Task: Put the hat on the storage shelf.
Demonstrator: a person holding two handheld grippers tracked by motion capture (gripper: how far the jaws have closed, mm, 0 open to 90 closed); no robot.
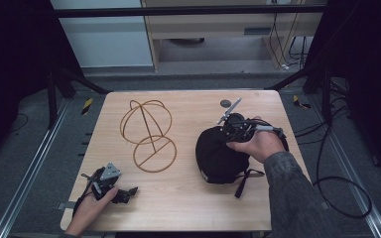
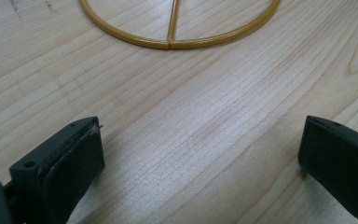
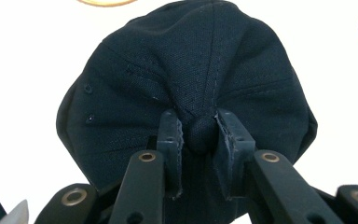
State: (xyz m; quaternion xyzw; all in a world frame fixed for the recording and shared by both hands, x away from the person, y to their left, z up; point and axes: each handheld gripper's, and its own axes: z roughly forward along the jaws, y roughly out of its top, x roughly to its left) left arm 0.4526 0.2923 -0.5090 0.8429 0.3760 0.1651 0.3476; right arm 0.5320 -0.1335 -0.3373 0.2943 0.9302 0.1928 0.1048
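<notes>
My right gripper [image 3: 199, 135] is clamped on the top button of the black cap [image 3: 191, 74], which hangs bunched just ahead of its jaws. I judge the pinch small: the button could slip free and the cap drop, or its strap [image 1: 243, 183] could snag while I carry it toward the wire stand [image 1: 146, 134], off to that gripper's left. My left gripper [image 2: 200, 154] rests gaping on the table [image 2: 205, 102], holding nothing. I can read no brand or writing anywhere.

A golden wire stand [image 1: 148, 134], with a globe-shaped frame over a flat ring base, sits left of centre on the pale wooden worktop [image 1: 188, 198]. A small dark disc [image 1: 225, 103] lies near the far edge.
</notes>
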